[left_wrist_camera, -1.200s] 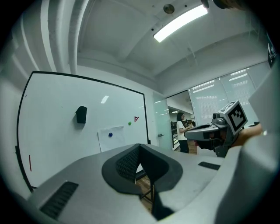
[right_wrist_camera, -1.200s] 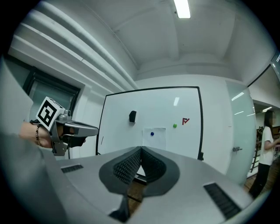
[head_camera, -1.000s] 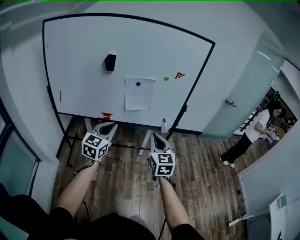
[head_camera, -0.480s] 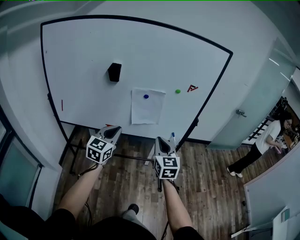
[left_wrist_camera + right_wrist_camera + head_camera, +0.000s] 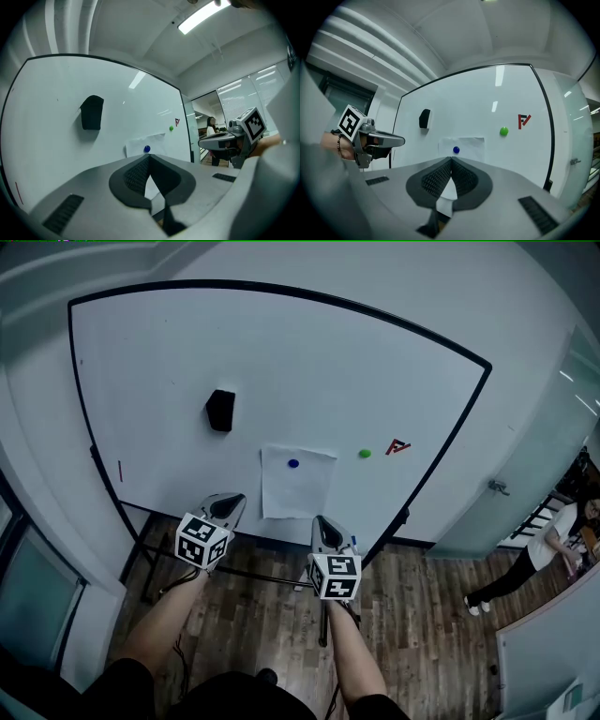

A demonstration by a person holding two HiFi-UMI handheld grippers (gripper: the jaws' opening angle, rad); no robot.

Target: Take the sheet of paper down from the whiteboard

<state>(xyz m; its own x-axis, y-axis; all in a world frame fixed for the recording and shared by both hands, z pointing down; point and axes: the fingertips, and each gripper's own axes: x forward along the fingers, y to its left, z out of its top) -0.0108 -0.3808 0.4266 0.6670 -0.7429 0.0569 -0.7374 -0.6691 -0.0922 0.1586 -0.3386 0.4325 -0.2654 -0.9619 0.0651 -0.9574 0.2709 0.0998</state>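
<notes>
Left tool point(image 5: 229, 504) and right tool point(image 5: 323, 525) have advanced toward the whiteboard point(image 5: 281, 362); both are clenched and empty. Sheet of paper point(image 5: 297, 486) hangs ahead, between them, pinned by a blue magnet point(image 5: 293, 463), not yet reached.

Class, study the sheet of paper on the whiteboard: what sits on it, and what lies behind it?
A blue magnet sits near the top of the sheet of paper. Behind it is the whiteboard; that covered patch cannot be seen.
</notes>
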